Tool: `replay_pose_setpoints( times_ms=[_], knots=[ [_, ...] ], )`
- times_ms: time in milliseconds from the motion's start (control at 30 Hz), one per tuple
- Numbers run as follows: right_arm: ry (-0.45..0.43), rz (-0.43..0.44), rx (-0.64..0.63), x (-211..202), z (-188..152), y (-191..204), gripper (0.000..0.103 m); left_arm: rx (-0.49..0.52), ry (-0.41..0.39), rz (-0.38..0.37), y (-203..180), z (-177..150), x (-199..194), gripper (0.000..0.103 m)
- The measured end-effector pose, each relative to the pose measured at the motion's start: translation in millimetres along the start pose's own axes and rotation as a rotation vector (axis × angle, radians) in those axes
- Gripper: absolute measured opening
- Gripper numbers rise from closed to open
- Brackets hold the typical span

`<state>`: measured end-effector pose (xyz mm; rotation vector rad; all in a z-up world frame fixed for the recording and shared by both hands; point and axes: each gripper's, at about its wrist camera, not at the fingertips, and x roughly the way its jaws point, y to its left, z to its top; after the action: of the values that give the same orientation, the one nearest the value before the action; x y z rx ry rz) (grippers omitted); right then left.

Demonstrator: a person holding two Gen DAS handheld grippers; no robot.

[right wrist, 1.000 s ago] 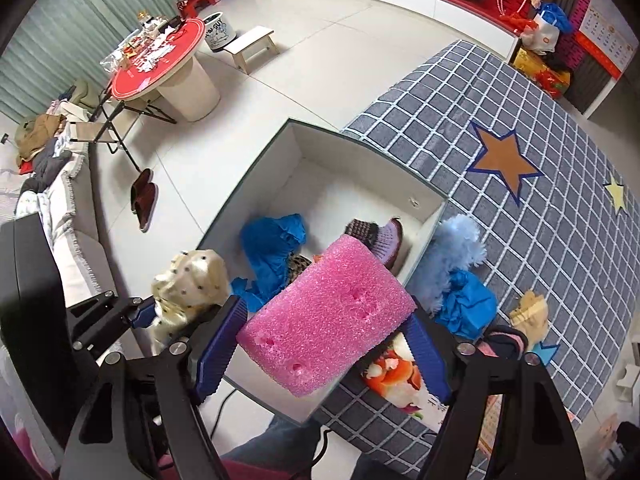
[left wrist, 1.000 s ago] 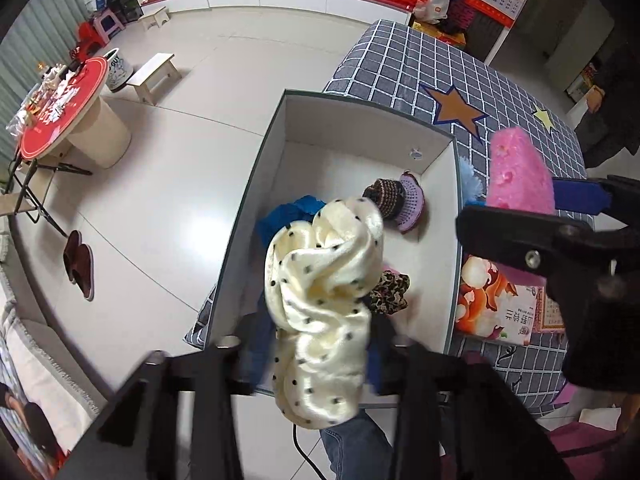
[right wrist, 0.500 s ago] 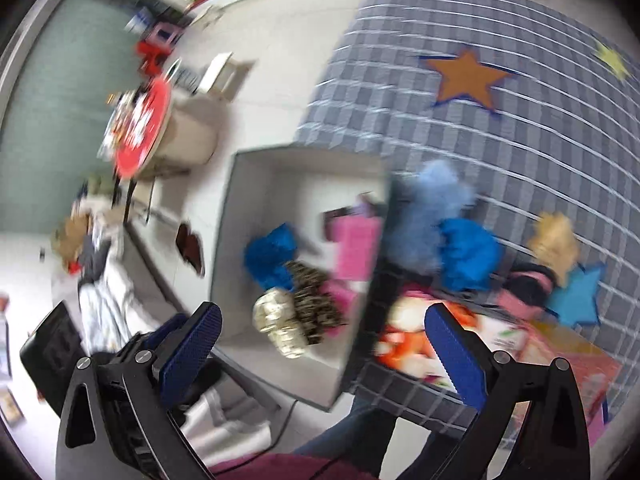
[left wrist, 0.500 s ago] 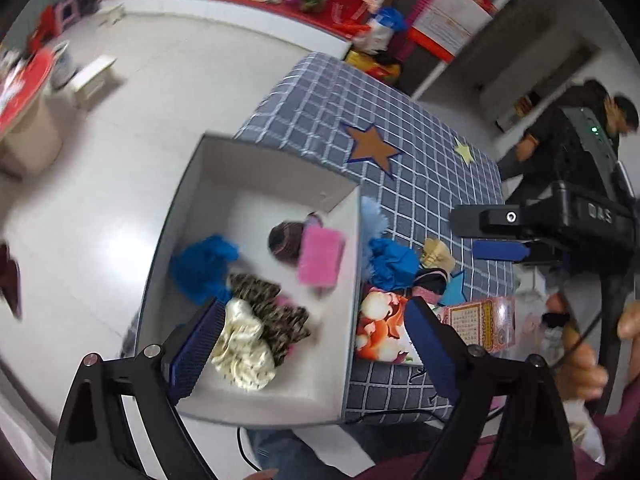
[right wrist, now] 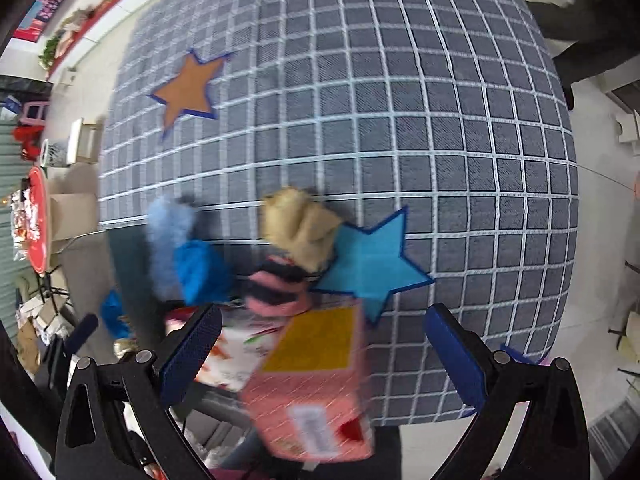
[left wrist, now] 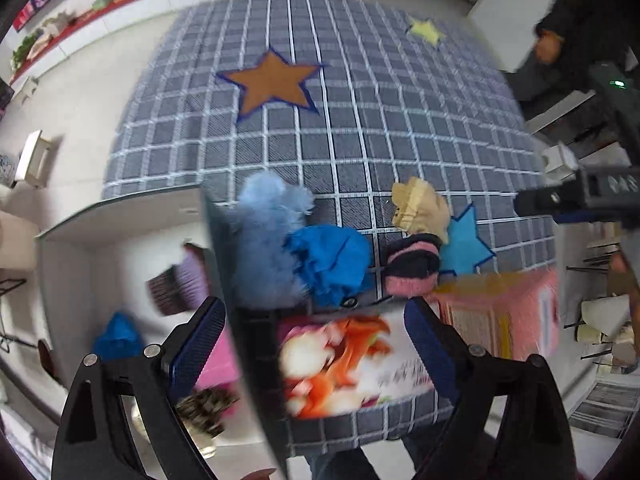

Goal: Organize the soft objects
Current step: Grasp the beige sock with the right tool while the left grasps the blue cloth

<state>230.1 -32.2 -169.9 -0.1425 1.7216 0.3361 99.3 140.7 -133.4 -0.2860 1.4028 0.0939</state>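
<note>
In the left wrist view, our left gripper [left wrist: 310, 344] is spread and empty; the box [left wrist: 100, 256] at lower left already holds several soft items, while the fluffy blue piece [left wrist: 268, 240] lies mid-frame outside it.

In the right wrist view, our right gripper [right wrist: 320, 354] gapes empty too; the tan plush [right wrist: 300, 226] and striped sock [right wrist: 276, 286] wait at centre, blurred.

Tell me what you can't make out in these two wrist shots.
- Box contents, left view: blurred, and the left claw covers the near part; the pink item and spotted item can't be identified.
- Picture book, left view: motion blur, print unreadable.
- Pink packet, right view: label smeared.
- Box, right view: mostly hidden behind the blue pile and the right claw.
</note>
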Motion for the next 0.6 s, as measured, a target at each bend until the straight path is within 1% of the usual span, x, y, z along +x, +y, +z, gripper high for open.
replay_pose_setpoints(
  times_ms=[100,167,267,400,600],
  knots=[
    [0.052,0.023,-0.018,23.1,18.7,-6.2,0.102,-0.052,0.065,-0.023,-6.9,16.5,27.6,0.093],
    [0.086,0.039,-0.037,40.0,30.8,-3.9,0.102,-0.080,0.110,-0.023,-10.5,25.2,44.0,0.093],
    [0.134,0.059,-0.060,64.5,47.8,2.1,0.102,-0.086,0.164,0.010,-15.6,36.0,67.5,0.093],
    [0.182,0.077,-0.087,88.9,60.5,11.1,0.102,-0.087,0.227,0.058,-19.1,42.4,95.0,0.093],
    [0.254,0.126,-0.101,120.5,71.9,17.0,0.102,-0.108,0.306,0.082,-19.4,41.5,121.5,0.092]
  ],
)
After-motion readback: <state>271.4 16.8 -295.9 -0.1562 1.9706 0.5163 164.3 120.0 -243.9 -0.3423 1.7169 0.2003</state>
